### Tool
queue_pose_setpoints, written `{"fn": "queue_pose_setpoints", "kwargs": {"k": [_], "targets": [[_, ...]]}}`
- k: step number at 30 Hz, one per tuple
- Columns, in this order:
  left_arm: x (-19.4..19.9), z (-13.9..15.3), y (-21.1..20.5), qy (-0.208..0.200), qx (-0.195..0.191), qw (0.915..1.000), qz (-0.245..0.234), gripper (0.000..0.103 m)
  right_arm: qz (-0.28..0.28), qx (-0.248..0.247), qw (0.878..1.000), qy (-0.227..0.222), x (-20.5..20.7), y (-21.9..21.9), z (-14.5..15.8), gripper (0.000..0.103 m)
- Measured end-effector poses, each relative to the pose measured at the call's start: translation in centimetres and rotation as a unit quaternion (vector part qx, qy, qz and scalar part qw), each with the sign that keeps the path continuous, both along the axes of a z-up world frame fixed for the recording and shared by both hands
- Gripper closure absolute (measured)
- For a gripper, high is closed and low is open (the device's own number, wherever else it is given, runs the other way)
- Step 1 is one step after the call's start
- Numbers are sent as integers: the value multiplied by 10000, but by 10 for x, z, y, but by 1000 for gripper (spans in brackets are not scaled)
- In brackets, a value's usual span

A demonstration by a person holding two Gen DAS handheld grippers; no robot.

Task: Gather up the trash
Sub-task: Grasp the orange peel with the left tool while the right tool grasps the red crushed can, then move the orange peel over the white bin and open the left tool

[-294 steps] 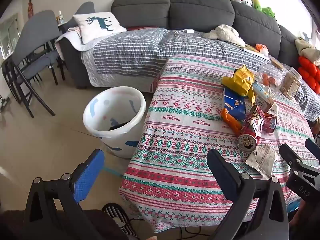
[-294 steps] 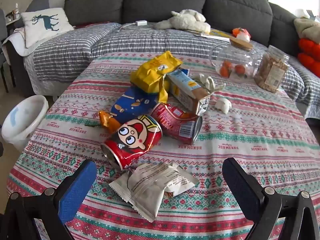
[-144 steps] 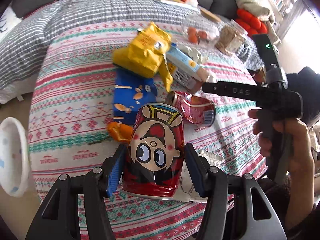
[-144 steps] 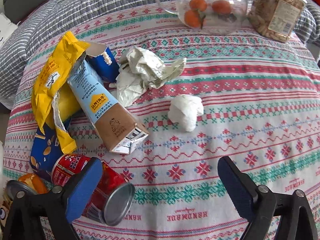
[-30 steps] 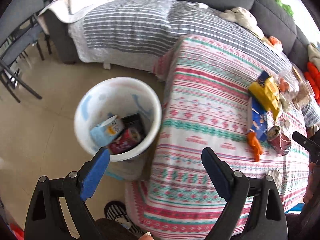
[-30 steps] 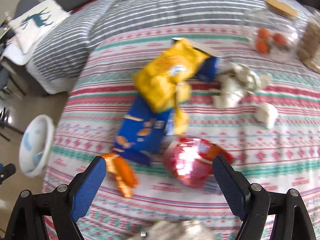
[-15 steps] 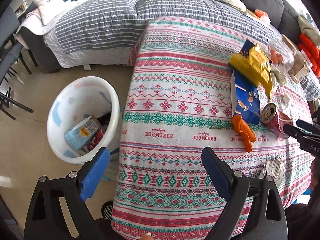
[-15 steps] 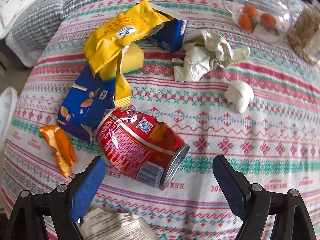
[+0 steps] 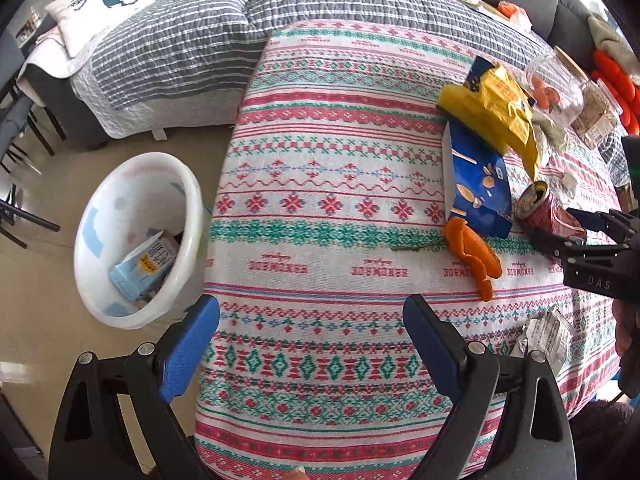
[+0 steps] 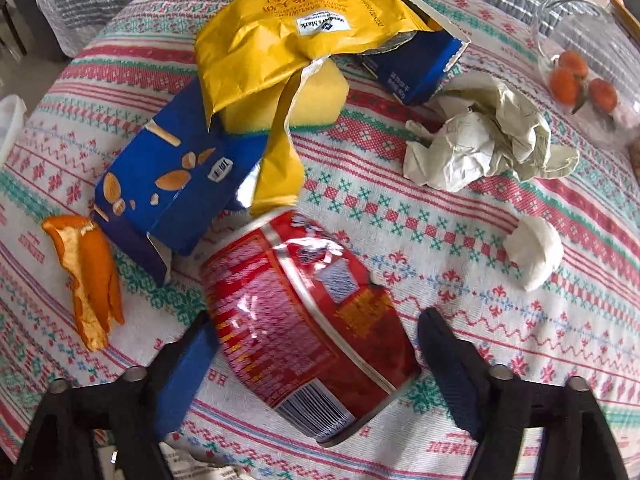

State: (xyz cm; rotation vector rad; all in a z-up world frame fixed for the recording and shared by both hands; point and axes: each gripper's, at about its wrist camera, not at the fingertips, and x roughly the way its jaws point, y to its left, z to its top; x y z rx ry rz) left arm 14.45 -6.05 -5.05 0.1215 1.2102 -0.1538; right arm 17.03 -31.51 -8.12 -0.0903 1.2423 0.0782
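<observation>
A crushed red can (image 10: 304, 320) lies on its side on the patterned tablecloth (image 10: 520, 328); my right gripper (image 10: 316, 344) is open with its fingers on either side of the can, not closed on it. In the left wrist view the can (image 9: 544, 212) lies beside the right gripper. My left gripper (image 9: 312, 340) is open and empty above the table's near left part. The white bin (image 9: 120, 236) stands on the floor at the left with a light-blue carton (image 9: 144, 268) inside. Other trash: a blue carton (image 10: 172, 184), a yellow bag (image 10: 288, 40), orange peel (image 10: 92, 276), crumpled paper (image 10: 480, 140), a white wad (image 10: 532, 252).
A yellow sponge (image 10: 316, 104) lies under the yellow bag. A glass jar with oranges (image 10: 580, 76) stands at the back right. A grey wrapper (image 9: 548, 336) lies near the table's front right edge. A quilt-covered sofa (image 9: 180, 40) stands behind the table, chairs (image 9: 16, 152) at far left.
My right gripper has moved in close so the red can now lies between its open fingers. My left gripper has swung from above the bin toward the table.
</observation>
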Motion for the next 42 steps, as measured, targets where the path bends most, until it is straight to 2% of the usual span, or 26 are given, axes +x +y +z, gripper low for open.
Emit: {"fn": "queue_pose_setpoints", "kwargs": {"k": [3, 7, 12, 14, 16, 18, 22, 23, 25, 26, 29, 31, 35, 42], "targets": [[0, -5, -15, 52, -6, 9999, -153, 8, -70, 104, 9999, 10, 1, -2, 1, 24], [-1, -11, -41, 81, -27, 9991, -419, 8, -352, 490, 9982, -2, -5, -17, 6, 24], [2, -16, -68, 207, -427, 9967, -663, 10, -787, 886, 9928, -188, -22, -48, 21, 24], [3, -16, -77, 179, -617, 9945, -832, 19, -966, 920, 9907, -282, -34, -55, 30, 24], [4, -19, -88, 180, -690, 9922, -1022, 33, -1094, 945, 9889, -343, -46, -62, 36, 24], [3, -21, -95, 198, -704, 9913, -1093, 39, -1204, 1011, 9869, -359, -52, -69, 38, 24], [7, -31, -101, 229, -802, 9913, -1023, 54, -1380, 1077, 9837, -400, -63, -83, 41, 24], [10, -32, -102, 164, -792, 9916, -1009, 56, -1410, 1079, 9833, -403, -65, -85, 41, 24], [12, -34, -106, -16, -671, 9921, -1060, 67, -1460, 1082, 9825, -404, -70, -89, 41, 24], [13, -34, -107, -100, -616, 9924, -1063, 69, -1489, 1095, 9819, -403, -72, -91, 41, 24], [19, -34, -105, -94, -657, 9931, -970, 77, -1563, 1172, 9798, -417, -81, -98, 42, 24], [21, -34, -102, -33, -774, 9929, -904, 87, -1592, 1186, 9791, -444, -86, -99, 43, 24], [20, -30, -91, 53, -942, 9922, -818, 89, -1631, 1212, 9778, -505, -87, -98, 46, 24], [10, -16, -68, -93, -993, 9921, -766, 90, -1551, 1277, 9775, -635, -85, -87, 55, 24]]}}
